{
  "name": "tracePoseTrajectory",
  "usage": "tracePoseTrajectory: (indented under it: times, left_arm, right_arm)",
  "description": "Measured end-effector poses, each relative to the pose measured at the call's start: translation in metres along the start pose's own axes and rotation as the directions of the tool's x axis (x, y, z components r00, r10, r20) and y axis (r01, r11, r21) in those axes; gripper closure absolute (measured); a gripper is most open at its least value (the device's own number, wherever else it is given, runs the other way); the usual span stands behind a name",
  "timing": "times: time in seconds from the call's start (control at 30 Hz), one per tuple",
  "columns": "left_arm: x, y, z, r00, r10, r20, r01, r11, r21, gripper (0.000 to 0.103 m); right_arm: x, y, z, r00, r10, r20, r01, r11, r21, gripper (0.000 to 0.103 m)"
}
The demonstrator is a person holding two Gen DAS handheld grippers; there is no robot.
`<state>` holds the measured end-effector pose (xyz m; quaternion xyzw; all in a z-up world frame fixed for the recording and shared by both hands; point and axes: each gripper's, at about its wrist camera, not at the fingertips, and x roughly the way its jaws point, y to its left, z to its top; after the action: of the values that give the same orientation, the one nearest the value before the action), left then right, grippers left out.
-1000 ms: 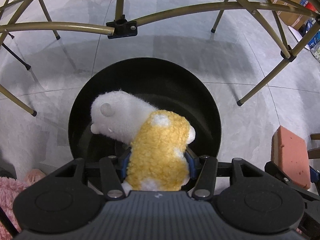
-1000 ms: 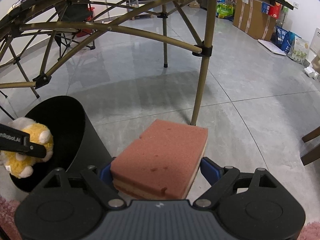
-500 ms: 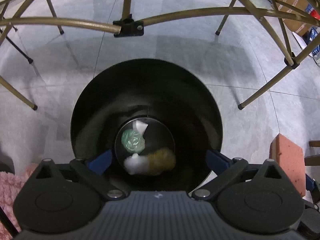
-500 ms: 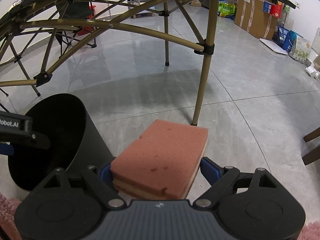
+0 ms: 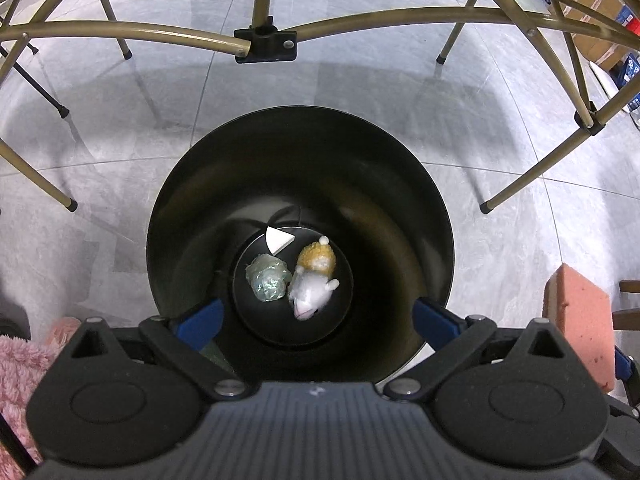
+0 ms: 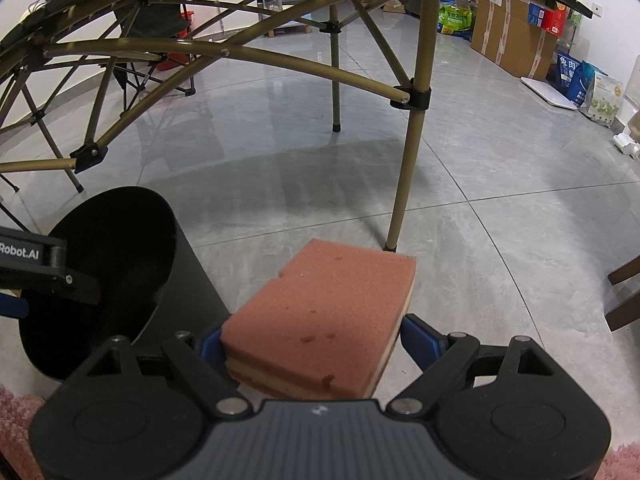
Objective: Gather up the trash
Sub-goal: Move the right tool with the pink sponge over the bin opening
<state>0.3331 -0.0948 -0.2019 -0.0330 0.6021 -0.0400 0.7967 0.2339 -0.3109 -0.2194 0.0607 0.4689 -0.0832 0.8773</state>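
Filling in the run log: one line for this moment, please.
left gripper: open, empty, over black bin | plush toy: on bin bottom | right gripper: shut on sponge, beside bin

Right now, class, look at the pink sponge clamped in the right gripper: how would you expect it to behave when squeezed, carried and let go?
The sponge looks porous and layered, so it is probably light and gives under the right gripper. Its rough faces likely resist slipping. Being a flat block, it should drop into the black bin without rolling.

Home: tiled floor [image 6: 500, 168]; stacked boxes [image 6: 508, 36]
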Motion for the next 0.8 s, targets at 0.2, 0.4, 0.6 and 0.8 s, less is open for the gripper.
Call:
tracePoseTrajectory:
  times: [0.2,0.4,0.6,0.8]
  left_arm:
    - [-0.003,0.003,-0.001,1.000,0.010,0.015,-0.010,1.000,0.001,0.000]
    - [-0.010,0.011,-0.003,0.999,0.023,0.039,-0.023,1.000,0.001,0.000]
    - [-0.016,0.023,-0.005,0.998,0.034,0.056,-0.033,0.999,-0.012,0.000]
    - [-0.024,0.037,-0.007,0.996,0.041,0.079,-0.039,0.999,-0.032,0.000]
  right_arm:
    - [-0.002,0.001,-0.001,1.000,0.004,0.002,-0.004,1.000,0.000,0.016]
    - [-0.007,0.004,-0.001,1.000,0.016,0.014,-0.016,1.000,-0.005,0.016]
    - [-0.012,0.012,0.001,0.999,0.031,0.025,-0.031,0.999,-0.018,0.016]
    - [-0.019,0.023,0.005,0.998,0.043,0.041,-0.041,0.998,-0.039,0.016]
